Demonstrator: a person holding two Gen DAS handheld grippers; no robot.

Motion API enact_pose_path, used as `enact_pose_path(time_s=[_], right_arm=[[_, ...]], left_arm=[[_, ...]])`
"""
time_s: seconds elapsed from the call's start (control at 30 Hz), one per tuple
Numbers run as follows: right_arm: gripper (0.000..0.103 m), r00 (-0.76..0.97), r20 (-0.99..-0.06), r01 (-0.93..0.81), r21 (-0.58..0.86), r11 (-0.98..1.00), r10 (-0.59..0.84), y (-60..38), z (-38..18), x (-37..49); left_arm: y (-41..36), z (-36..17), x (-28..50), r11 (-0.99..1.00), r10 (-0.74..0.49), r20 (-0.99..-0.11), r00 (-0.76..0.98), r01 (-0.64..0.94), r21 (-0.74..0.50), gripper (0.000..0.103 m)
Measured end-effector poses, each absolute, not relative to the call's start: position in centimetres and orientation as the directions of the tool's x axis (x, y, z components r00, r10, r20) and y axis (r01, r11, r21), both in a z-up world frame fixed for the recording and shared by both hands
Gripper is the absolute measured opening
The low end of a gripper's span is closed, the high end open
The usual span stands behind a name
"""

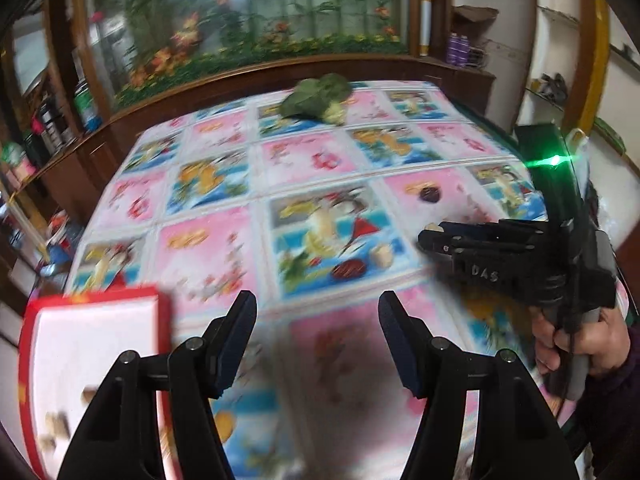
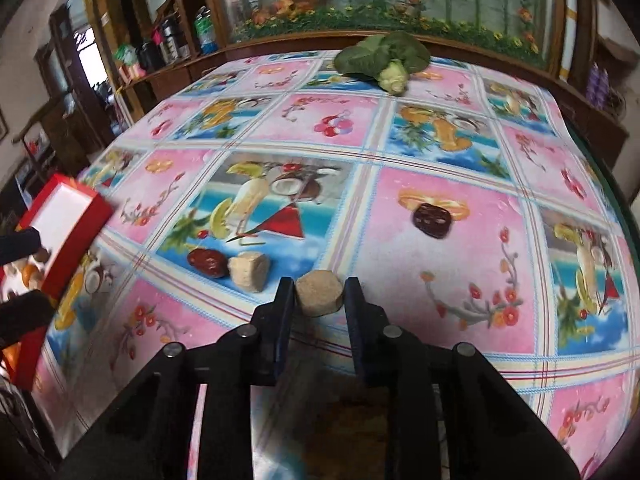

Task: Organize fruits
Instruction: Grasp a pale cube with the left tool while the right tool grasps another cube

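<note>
Two black fingers of the right gripper (image 2: 320, 296) are closed on a tan hexagonal block (image 2: 320, 291) — one pad against each of its sides, the block at the very fingertips, low over the fruit-print tablecloth (image 2: 400, 128); whether the block still touches the cloth I cannot tell. Just to its left on the cloth lie a second tan block (image 2: 249, 271) and a dark red date (image 2: 207, 263), touching each other; a darker date (image 2: 433, 220) sits apart to the upper right, on a pink square of the print. At the far edge of the table rests a leafy green vegetable (image 2: 382, 60) with a pale stem end.

In the left wrist view the left gripper (image 1: 318, 314) stands with its fingers well apart and nothing between them, hovering over the near part of the cloth; the picture is blurred here. Beside its left finger is a red box (image 1: 96, 300) with a white inside, a few brownish pieces in its lower corner — too smeared to name. The right gripper appears at that view's right edge, seen from the side, held by a hand (image 1: 580, 344) in a dark sleeve; a pale bit of the block shows at its tip.

Behind the table runs a wooden cabinet (image 2: 280, 46) with a glass-fronted flower scene.
</note>
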State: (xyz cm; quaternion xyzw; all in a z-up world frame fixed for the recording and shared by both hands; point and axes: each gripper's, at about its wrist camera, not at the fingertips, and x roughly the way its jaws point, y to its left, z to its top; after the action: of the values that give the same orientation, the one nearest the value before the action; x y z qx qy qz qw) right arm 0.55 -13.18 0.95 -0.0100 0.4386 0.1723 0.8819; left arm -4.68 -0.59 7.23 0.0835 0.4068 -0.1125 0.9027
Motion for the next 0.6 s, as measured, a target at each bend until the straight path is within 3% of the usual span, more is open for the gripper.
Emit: enact_pose_path(time_s=[0.23,0.33,0.53,0.6], right_arm=[[0.027,0.557,-0.768,-0.072,0.333,0.94,0.315,-20.1,1.2,1.4],[0.027,0.582,-0.743,-0.041,0.379,0.925,0.33,-21.6,1.8,1.0],[0.027,0.585,-0.719,-0.054,0.427,0.902,0.376,-21.7,2.3,0.9],[0.027,0.581,-0.717,-0.055,0.436,0.898,0.384,-21.7,2.3,1.1]], left_arm=[[-5.2,5.7,-1.3,0.886,-0.258,-0.737,0.625,0.458,0.078,0.063],[-6.5,4.9,-0.3,0.863,-0.244,-0.75,0.615,0.49,0.121,0.063],[-7.3,2.5,1.3,0.86,-0.232,-0.802,0.551,0.501,0.096,0.043],[-7.3,1.9,1.4,0.863,-0.23,-0.809,0.541,0.497,0.087,0.041]])
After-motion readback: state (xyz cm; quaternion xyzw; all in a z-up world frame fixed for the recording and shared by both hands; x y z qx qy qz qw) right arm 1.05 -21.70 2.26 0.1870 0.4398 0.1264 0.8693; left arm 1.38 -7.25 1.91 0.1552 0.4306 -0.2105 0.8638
